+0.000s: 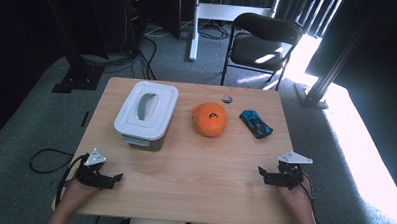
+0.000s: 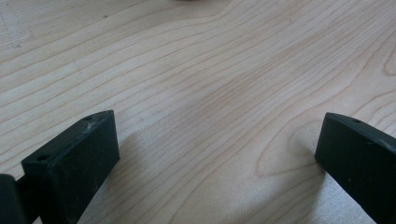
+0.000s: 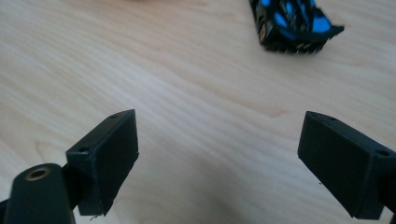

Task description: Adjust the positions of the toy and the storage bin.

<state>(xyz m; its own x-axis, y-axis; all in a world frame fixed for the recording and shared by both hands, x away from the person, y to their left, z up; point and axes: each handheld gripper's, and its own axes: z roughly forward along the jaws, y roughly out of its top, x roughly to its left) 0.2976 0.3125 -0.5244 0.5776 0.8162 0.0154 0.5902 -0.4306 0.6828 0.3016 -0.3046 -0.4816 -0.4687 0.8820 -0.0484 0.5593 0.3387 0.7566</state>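
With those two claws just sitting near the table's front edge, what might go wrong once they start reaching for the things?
The toy car is on wheels, so a nudge from the open right gripper may send it rolling toward the table edge. The orange ball looks rounded and soft, and might slip or roll when squeezed. The box has its lid on, so the left gripper would probably have to open it first.

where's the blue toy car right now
In the high view the blue toy car lies on the table's right side, just right of the orange ball.
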